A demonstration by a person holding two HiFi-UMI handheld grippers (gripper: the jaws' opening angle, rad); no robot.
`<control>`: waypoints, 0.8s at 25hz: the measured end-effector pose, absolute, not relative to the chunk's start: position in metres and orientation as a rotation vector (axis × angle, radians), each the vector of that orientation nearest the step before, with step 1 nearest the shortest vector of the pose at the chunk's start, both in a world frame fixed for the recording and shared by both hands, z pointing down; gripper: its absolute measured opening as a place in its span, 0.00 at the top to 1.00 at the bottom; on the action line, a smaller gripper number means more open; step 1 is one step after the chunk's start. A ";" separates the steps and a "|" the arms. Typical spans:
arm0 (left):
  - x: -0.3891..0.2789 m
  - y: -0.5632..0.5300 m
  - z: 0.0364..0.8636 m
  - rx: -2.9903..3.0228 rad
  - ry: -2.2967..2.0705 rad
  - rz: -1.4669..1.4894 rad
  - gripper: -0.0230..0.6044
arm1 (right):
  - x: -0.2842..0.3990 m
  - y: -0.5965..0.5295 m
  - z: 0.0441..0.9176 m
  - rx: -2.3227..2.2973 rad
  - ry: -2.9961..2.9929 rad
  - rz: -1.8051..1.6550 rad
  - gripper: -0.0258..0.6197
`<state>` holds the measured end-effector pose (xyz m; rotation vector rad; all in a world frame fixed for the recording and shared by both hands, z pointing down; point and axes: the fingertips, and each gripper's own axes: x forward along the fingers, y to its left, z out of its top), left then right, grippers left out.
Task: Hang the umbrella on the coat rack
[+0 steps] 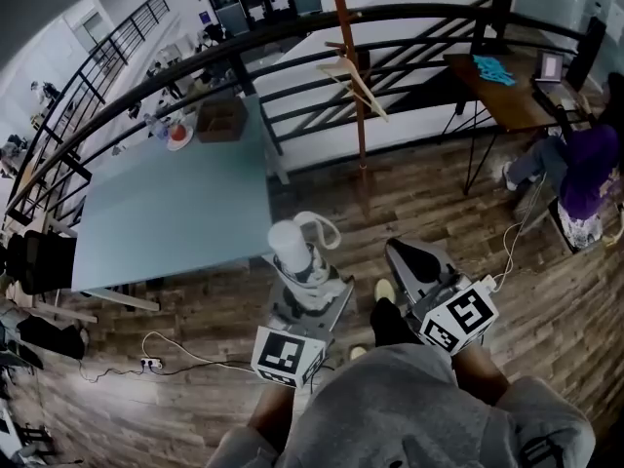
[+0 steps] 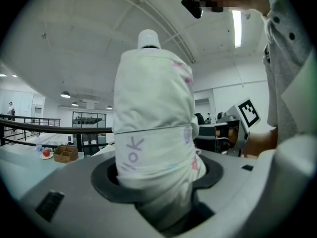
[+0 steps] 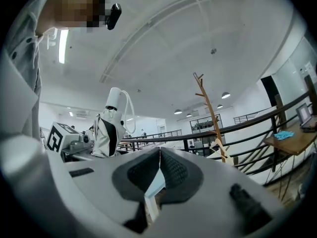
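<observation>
Overhead plus level close-ups, common umbrella

Folded white umbrella upright in left claw; wooden coat rack beyond

What stays out of sight

The folded umbrella covers the pads of the left gripper in that gripper's view, and its lower end sinks from sight between them. The coat rack loses its top at the head view's upper edge (its foot hides behind the right gripper in that gripper's view). The red item on the table is too small to name.
</observation>
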<state>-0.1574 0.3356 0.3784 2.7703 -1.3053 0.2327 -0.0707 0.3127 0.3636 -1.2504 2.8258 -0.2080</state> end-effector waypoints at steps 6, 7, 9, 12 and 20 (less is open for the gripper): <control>-0.156 0.298 0.380 2.780 -1.294 0.250 0.50 | -0.069 0.274 0.369 -1.284 2.832 -0.205 0.92; -0.155 0.291 0.380 2.777 -1.294 0.255 0.50 | -0.066 0.266 0.370 -1.288 2.829 -0.214 0.92; -0.152 0.277 0.380 2.775 -1.294 0.250 0.50 | -0.063 0.252 0.372 -1.282 2.827 -0.235 0.92; -0.149 0.256 0.380 2.776 -1.307 0.249 0.50 | -0.057 0.230 0.375 -1.278 2.840 -0.240 0.92; -0.132 0.171 0.375 2.751 -1.312 0.231 0.50 | -0.036 0.146 0.366 -1.334 2.829 -0.203 0.92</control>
